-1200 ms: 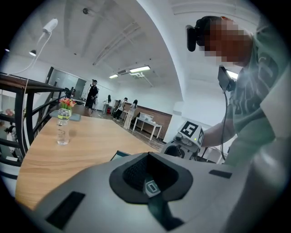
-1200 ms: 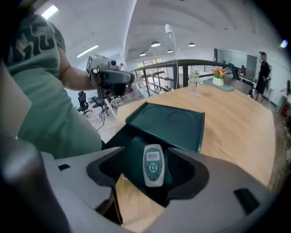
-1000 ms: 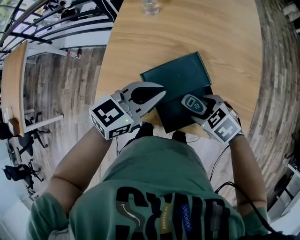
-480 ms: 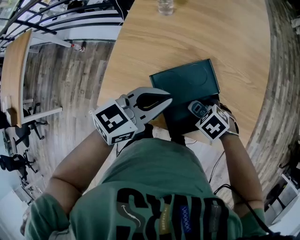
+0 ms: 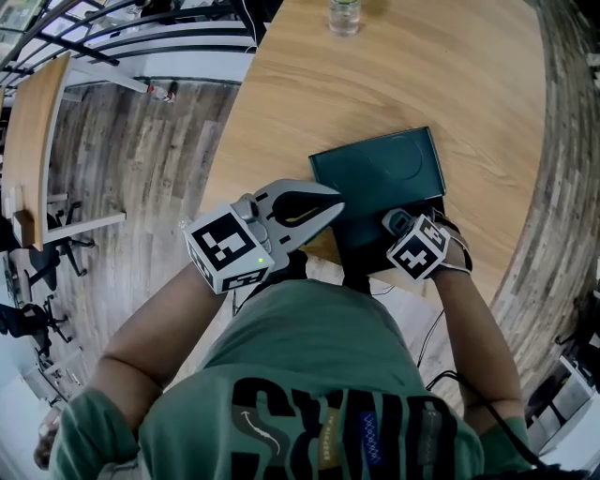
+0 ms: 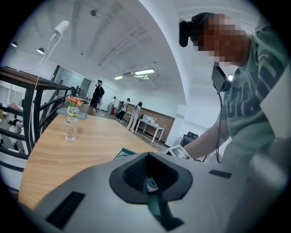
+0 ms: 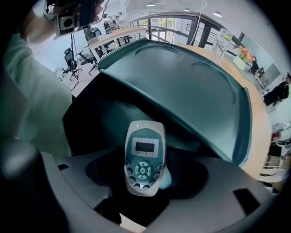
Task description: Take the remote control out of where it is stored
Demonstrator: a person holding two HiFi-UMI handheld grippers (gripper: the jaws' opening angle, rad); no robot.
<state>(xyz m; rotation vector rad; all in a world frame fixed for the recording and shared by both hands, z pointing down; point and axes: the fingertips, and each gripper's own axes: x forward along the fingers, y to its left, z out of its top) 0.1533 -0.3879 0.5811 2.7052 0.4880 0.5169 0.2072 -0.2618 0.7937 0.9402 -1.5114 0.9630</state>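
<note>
Box (image 5: 370, 246) sits at the near edge of the counter (image 5: 281, 94), centre-right of the head view. Its teal lid (image 5: 375, 169) is swung open and away from the person. In the right gripper view the interior is dark, and I can't make out anything lying in it.

The remote control (image 7: 144, 157) isn't resting in the box. It's clamped in the jaws of the right gripper (image 5: 406, 234), buttons and screen facing that gripper's camera, screen end toward the dark box opening below the lid. In the head view only one end of it shows, just up-left of the marker cube.

Left gripper (image 5: 333, 208) is at the left edge of the box, jaws closed together with nothing between them.

A clear bottle (image 5: 344, 14) stands at the top of the head view, well apart from the box.

Compared with a second ago:
- The right gripper has tipped over to point down into the box and sits lower.
- The remote's face was plainly visible from above then; now the cube covers most of it.
- The grip on the remote is unchanged.
- The left gripper is in roughly the same spot, still closed.
- The box sits further right and lower in the frame.
</note>
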